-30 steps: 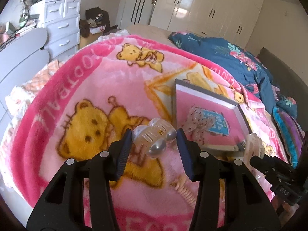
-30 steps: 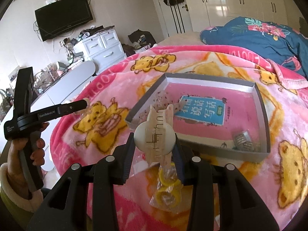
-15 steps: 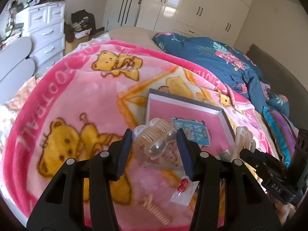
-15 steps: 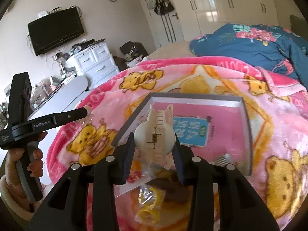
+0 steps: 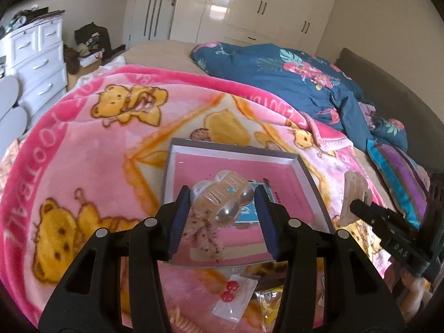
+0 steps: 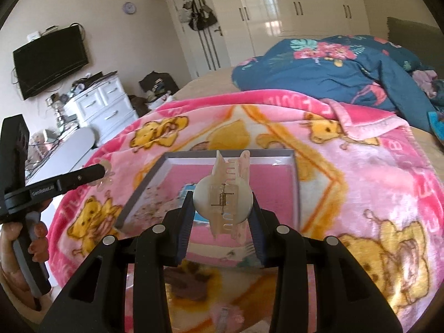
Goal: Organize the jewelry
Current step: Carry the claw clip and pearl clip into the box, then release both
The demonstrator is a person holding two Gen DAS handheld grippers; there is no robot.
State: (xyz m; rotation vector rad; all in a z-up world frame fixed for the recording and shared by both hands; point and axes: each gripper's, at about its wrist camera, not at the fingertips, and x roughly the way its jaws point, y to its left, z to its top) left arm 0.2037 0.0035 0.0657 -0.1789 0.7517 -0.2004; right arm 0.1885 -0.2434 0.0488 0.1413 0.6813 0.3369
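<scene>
Two raised clips above tray

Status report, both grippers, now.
Left gripper shut on pearl claw clip. Right gripper shut on cream claw clip. Both over tray, nothing blocking.

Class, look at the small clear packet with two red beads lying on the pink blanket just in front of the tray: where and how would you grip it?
The clear packet lies flat on the blanket, so pinching from straight above would probably slip. Come in low from the near side and nip one free edge or corner, away from the red beads, which bulge and could roll between the pads.
</scene>
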